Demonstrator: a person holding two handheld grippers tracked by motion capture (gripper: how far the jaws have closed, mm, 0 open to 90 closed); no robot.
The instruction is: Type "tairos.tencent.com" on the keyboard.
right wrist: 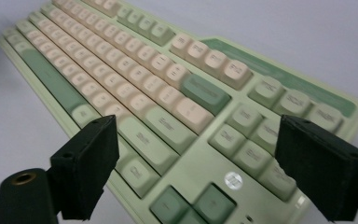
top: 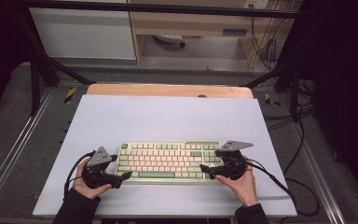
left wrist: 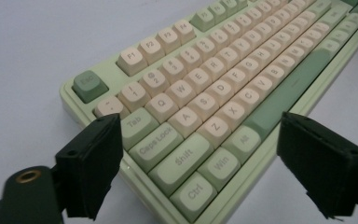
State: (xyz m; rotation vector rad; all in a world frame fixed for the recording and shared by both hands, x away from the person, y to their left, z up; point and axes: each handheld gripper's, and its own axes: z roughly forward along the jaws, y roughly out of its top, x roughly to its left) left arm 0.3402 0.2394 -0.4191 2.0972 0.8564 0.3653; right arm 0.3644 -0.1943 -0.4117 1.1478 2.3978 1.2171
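Observation:
A pale green keyboard with cream and green keys lies near the front of a white mat. My left gripper is at its left end, held in a hand. In the left gripper view the black jaws stand wide open, one on each side of the keyboard's front left corner by the Ctrl key; the left gripper holds nothing. My right gripper is at the keyboard's right end. Its jaws, seen in the right gripper view, are also wide open over the arrow-key corner of the keyboard, and the right gripper is empty.
The mat covers a wooden table inside a metal frame. A black cable trails from the right gripper across the mat's right edge. Grey floor and more cables lie beyond. Bare mat stretches behind the keyboard.

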